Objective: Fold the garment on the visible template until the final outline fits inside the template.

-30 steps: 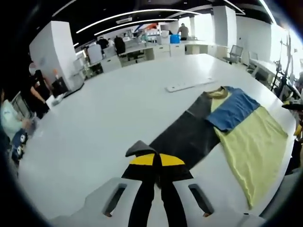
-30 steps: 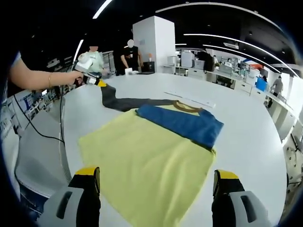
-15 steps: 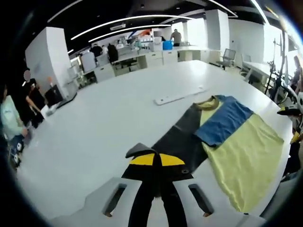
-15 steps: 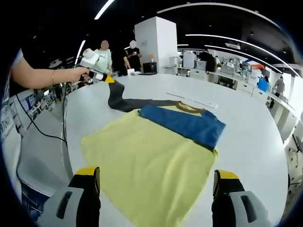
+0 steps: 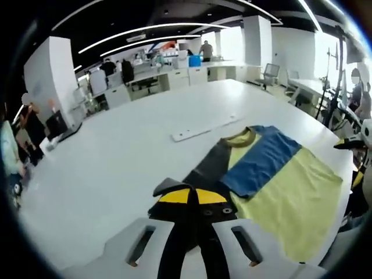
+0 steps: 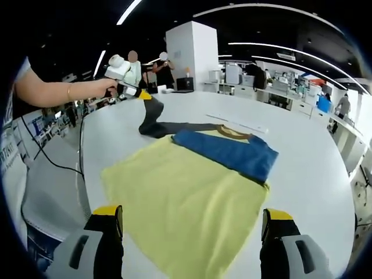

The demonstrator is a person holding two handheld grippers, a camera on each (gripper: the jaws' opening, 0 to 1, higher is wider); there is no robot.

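Observation:
A yellow T-shirt [image 6: 186,197] lies flat on the white table [image 6: 314,174], its blue sleeve [image 6: 226,152] folded over the chest. My left gripper [image 5: 193,196] is shut on the cuff of the dark grey sleeve [image 5: 212,168]. In the right gripper view, the left gripper [image 6: 141,95] holds that cuff lifted above the table, and the dark grey sleeve [image 6: 156,123] hangs down from it to the shoulder. My right gripper [image 6: 192,224] stands open just above the shirt's hem with nothing between its jaws. The yellow body [image 5: 290,197] and blue sleeve [image 5: 261,165] lie to the right of the left gripper.
A long white flat strip [image 5: 203,127] lies on the table beyond the collar, and it appears again as the strip [image 6: 235,123]. A person's bare forearm [image 6: 58,93] holds the left gripper. Desks, chairs and people stand far behind. The table edge [image 6: 58,192] runs close on the left.
The left gripper has lifted the dark sleeve cuff off the table and carried it toward the shirt's body. The right gripper has stayed put and open.

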